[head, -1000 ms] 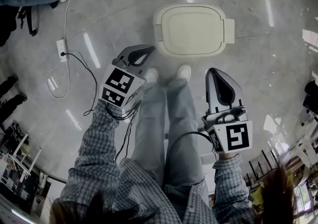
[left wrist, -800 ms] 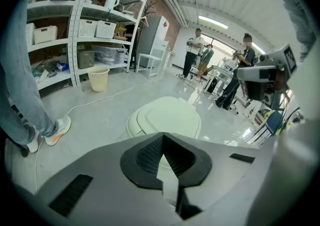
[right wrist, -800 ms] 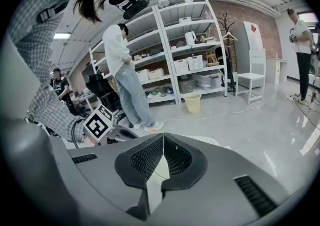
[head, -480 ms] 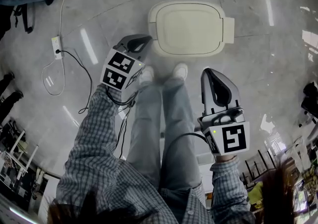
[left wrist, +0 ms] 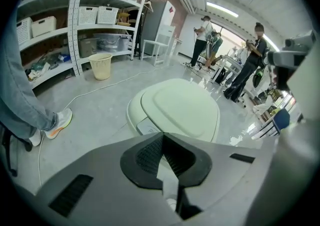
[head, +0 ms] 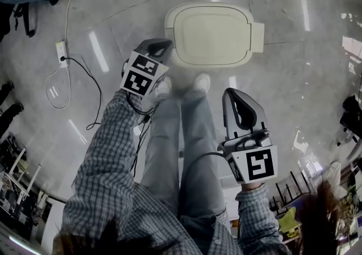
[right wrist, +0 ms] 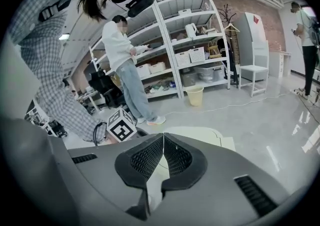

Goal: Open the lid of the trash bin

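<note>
The cream trash bin [head: 212, 33] is sitting on the glossy floor [head: 283, 90] just ahead of the person's shoes [head: 201, 82], its lid [head: 210, 26] lying fully down. The left gripper [head: 160, 46] is hovering near its near-left corner and the right gripper [head: 237, 98] is hanging well back, both with jaws pressed together on nothing. Coming in closed like that, the left one is risking skating off the smooth rim or shoving the bin away instead of catching the lid.

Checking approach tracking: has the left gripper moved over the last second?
Yes. Judged against the trash bin in the head view, the left gripper has moved forward toward it. Its tip is now beside the bin's near left corner.
</note>
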